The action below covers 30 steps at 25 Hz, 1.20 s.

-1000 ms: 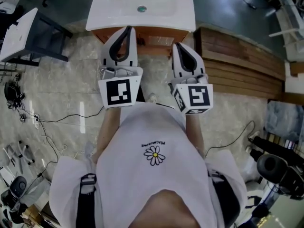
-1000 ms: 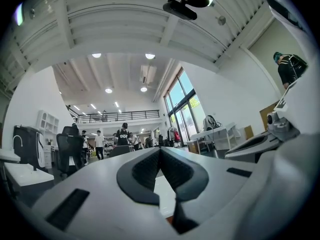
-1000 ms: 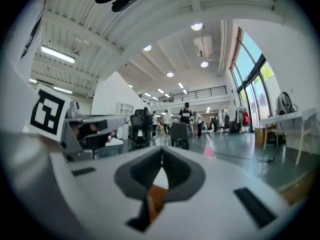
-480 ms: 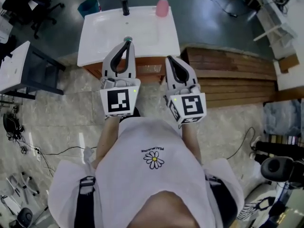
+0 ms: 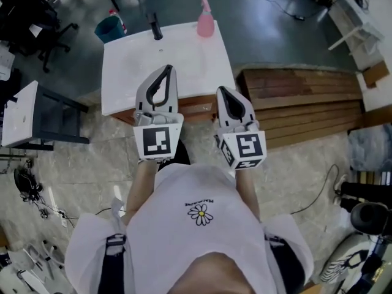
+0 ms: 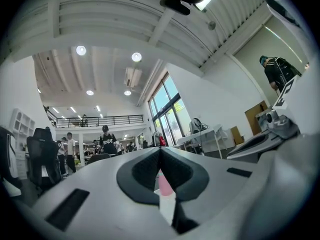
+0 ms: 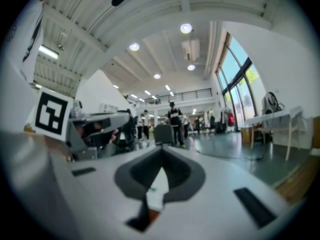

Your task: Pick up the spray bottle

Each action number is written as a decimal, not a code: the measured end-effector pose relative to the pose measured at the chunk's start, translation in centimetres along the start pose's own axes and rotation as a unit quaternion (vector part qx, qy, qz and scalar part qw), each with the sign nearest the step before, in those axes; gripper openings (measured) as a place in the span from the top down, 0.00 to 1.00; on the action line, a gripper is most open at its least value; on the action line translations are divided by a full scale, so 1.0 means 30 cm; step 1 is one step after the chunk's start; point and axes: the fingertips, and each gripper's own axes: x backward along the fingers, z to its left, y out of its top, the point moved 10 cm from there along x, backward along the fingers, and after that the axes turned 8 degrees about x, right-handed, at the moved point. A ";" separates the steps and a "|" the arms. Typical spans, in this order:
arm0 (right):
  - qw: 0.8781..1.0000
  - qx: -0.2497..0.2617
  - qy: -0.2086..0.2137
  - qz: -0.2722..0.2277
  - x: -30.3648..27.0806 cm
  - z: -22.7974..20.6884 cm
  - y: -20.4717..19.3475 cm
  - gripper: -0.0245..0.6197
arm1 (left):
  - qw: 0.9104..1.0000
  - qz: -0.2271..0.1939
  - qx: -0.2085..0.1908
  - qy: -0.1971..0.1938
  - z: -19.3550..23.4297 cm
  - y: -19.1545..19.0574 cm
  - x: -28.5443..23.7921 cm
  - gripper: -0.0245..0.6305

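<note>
A pink spray bottle point(image 5: 205, 22) stands upright at the far edge of a white washbasin top point(image 5: 184, 72). My left gripper point(image 5: 166, 70) reaches over the near part of that top, shut and empty, well short of the bottle. My right gripper point(image 5: 222, 91) hangs at the top's near right corner, also shut with nothing held. In the left gripper view the jaws point(image 6: 160, 150) meet at the tips, and the pink bottle point(image 6: 164, 183) shows small through the gap behind them. In the right gripper view the jaws point(image 7: 162, 149) are likewise closed.
A black tap point(image 5: 156, 28) stands on the top, left of the bottle. A blue bucket point(image 5: 110, 26) sits on the floor behind. A dark table with a white board point(image 5: 24, 112) is at the left, wooden steps point(image 5: 306, 100) at the right. Cables lie on the tiled floor.
Both grippers have moved forward toward the washbasin top, and the left one now reaches over it. The pink bottle and the tap have come fully into the head view.
</note>
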 end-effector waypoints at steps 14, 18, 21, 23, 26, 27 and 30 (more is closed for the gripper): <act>0.997 0.000 -0.011 0.076 -0.393 -0.011 0.057 0.92 | 0.998 0.044 0.049 0.012 0.321 -0.131 -0.282 0.93; 0.998 0.020 0.001 0.065 -0.542 0.033 0.098 0.92 | 0.997 0.036 0.059 0.025 0.466 -0.143 -0.343 0.93; 0.997 0.029 0.018 0.063 -0.647 0.068 0.117 0.92 | 0.996 0.034 0.071 0.038 0.558 -0.170 -0.368 0.93; 0.997 0.030 0.027 0.069 -0.709 0.094 0.113 0.92 | 0.996 0.037 0.075 0.042 0.605 -0.195 -0.369 0.93; 0.995 0.027 0.044 0.085 -0.812 0.147 0.101 0.92 | 0.996 0.050 0.059 0.048 0.680 -0.227 -0.353 0.93; 0.994 0.027 0.051 0.088 -0.849 0.172 0.099 0.92 | 0.996 0.051 0.043 0.051 0.712 -0.234 -0.348 0.93; 0.992 0.035 0.077 0.093 -0.947 0.261 0.105 0.92 | 0.996 0.045 0.028 0.076 0.826 -0.256 -0.331 0.93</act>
